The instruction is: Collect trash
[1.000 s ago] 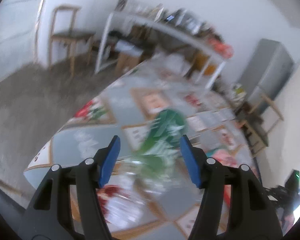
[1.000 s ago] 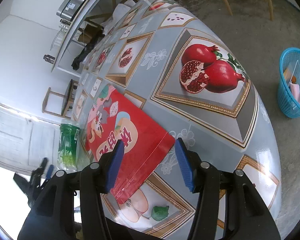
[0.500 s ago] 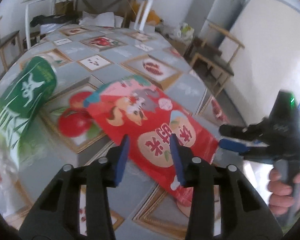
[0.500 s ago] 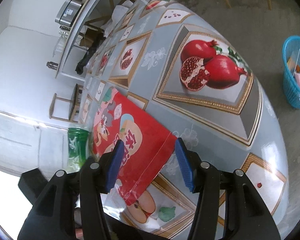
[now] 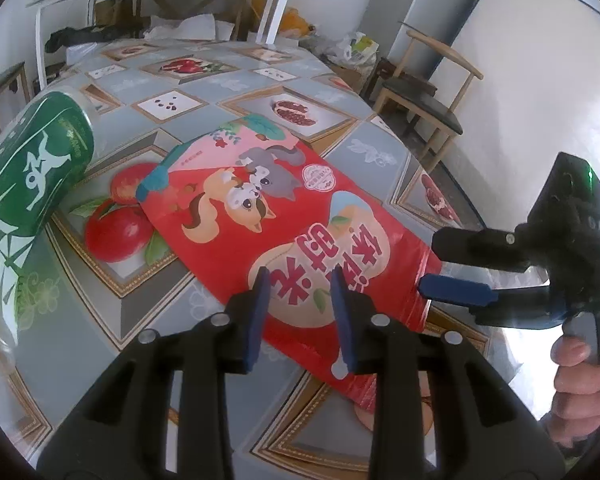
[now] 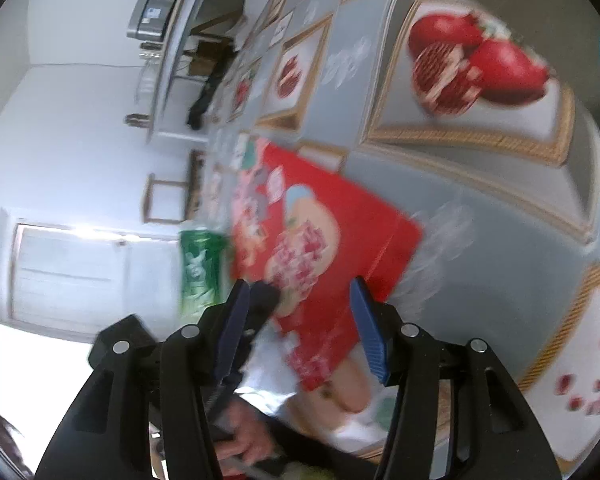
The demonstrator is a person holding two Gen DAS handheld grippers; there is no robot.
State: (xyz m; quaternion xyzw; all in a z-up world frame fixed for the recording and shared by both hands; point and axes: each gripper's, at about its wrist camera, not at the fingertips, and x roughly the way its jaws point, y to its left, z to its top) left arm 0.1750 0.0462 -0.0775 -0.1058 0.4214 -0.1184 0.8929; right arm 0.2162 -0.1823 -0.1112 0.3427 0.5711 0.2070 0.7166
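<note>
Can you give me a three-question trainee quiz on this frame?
1. True or false: the red snack bag lies flat on the table.
2. On which side of the bag, in the left wrist view, is the green bottle?
3. What is between the closing jaws of the left gripper?

Key: 1. True. 2. The left side. 3. Nothing; the bag lies beneath them, ungripped.

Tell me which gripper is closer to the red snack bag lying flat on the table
Left. The left gripper is right over the red snack bag, jaws closing with the bag's near part between its fingertips. The right gripper hovers just off the bag's right edge, jaws apart.
</note>
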